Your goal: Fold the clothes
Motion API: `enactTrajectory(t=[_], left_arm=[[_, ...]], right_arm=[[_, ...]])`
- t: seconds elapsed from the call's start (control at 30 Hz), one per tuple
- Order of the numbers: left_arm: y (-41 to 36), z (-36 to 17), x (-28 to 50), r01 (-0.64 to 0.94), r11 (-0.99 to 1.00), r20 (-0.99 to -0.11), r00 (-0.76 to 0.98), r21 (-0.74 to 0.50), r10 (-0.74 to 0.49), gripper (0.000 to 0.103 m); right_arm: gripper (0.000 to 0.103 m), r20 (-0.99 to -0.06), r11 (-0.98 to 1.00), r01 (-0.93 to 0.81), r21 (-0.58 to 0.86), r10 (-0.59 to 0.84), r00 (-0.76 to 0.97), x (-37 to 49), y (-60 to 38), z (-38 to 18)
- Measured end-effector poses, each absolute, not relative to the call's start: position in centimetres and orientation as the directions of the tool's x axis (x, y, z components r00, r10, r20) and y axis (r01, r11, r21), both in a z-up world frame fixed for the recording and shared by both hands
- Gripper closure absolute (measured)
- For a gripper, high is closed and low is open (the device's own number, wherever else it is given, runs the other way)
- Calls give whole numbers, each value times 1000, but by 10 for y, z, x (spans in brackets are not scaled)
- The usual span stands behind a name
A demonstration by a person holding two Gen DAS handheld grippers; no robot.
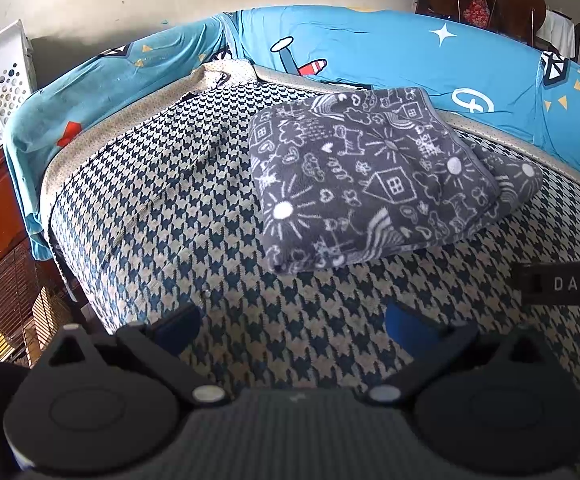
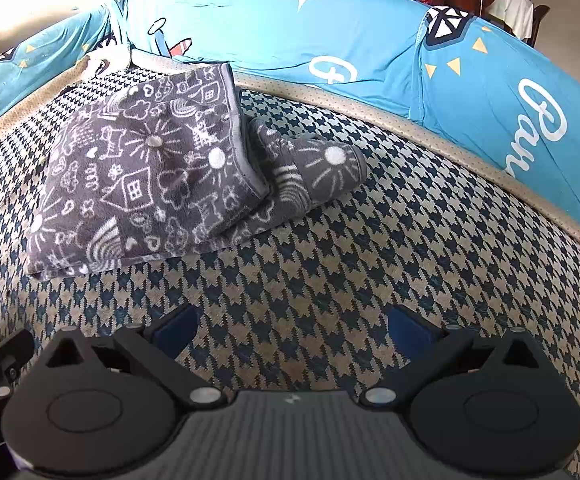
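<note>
A houndstooth-patterned sofa seat [image 1: 194,220] carries 1 folded grey doodle-print cloth [image 1: 369,176], lying near its back edge.

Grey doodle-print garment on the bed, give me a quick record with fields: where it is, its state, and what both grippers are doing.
item: grey doodle-print garment
state: folded into a thick stack, one part sticking out on the right side in the right wrist view
surface: houndstooth bed cover
behind: blue cartoon sheet
left gripper: fingers open, empty, short of the garment
right gripper: fingers open, empty, short of the garment
</note>
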State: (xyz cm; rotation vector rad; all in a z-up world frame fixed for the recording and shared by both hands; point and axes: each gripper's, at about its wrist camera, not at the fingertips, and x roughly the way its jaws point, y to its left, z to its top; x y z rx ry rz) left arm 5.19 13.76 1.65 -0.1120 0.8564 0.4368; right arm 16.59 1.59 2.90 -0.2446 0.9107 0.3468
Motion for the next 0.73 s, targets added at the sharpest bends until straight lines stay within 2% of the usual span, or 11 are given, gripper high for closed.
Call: enactTrajectory(t=[0.73], left_arm=[[140,17,51,-422,903,-745,577,77,334,0]], right_arm=[[1,-807,912,-401,-83,175,564,164,18,26]])
